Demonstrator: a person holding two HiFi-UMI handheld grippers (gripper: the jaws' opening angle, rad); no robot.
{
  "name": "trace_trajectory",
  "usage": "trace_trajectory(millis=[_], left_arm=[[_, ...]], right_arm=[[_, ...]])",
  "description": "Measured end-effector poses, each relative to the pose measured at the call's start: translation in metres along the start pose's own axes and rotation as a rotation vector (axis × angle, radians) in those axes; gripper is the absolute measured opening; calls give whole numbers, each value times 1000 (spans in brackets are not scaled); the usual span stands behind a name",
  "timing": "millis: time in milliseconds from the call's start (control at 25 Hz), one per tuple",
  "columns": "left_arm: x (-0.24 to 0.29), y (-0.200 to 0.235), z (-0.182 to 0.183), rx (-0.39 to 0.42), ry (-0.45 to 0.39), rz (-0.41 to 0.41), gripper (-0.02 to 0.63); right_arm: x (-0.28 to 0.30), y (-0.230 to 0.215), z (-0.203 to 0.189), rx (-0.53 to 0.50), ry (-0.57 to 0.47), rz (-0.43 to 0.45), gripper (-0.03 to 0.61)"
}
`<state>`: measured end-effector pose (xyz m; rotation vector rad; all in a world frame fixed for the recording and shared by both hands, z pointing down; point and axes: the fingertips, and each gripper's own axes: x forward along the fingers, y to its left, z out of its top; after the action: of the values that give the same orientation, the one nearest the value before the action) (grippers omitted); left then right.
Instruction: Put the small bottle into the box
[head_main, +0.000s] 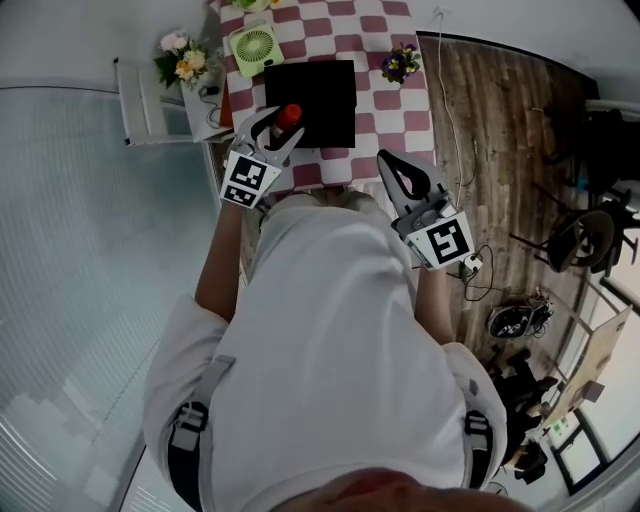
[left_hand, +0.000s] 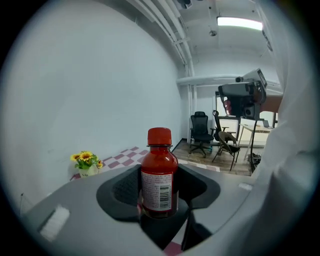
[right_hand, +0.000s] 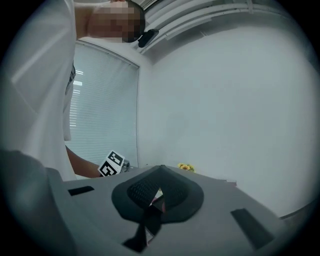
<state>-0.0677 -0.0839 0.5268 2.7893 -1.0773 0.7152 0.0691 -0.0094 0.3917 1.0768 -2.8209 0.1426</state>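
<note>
1. Both grippers hang at the checked table's (head_main: 340, 30) near edge: the left gripper (head_main: 277, 128) pinches the small bottle (left_hand: 159, 180) upright, while the right gripper (right_hand: 156, 192) is pressed together and empty.
2. Box (head_main: 325, 100) — black, open, just beyond the bottle.
3. Best practice — carry it level over the opening, lower it, then release.

small bottle (left_hand: 159, 165), label (left_hand: 157, 193) print illegible

I see a glossy red bottle (left_hand: 159, 167) with a smooth plastic cap (left_hand: 159, 136) and a paper label (left_hand: 156, 192). The left gripper (head_main: 278, 130) is matt grey plastic with rough black pads (left_hand: 125, 189). The box (head_main: 320, 100) looks matt black, the cloth (head_main: 330, 25) woven, and the floor (head_main: 500, 130) is wood.
</note>
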Motion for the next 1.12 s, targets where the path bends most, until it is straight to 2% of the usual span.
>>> trace_trajectory(millis=[200,560,800,1120], left_arm=[[37,0,-43,58,150,-43,218],[92,-21,-121,230,435,-201,218],[114,-32,-163,347,618,-305,218],[131,-42,-209,441,819,-398,218]], right_arm=[[-15,-4,-8,61,-1,-44,0],[-36,-17,-15,88,17,-136,0],[-51,-23,-20,107,32,-196,0],[-68,-26,-29,130,60,-268,0]])
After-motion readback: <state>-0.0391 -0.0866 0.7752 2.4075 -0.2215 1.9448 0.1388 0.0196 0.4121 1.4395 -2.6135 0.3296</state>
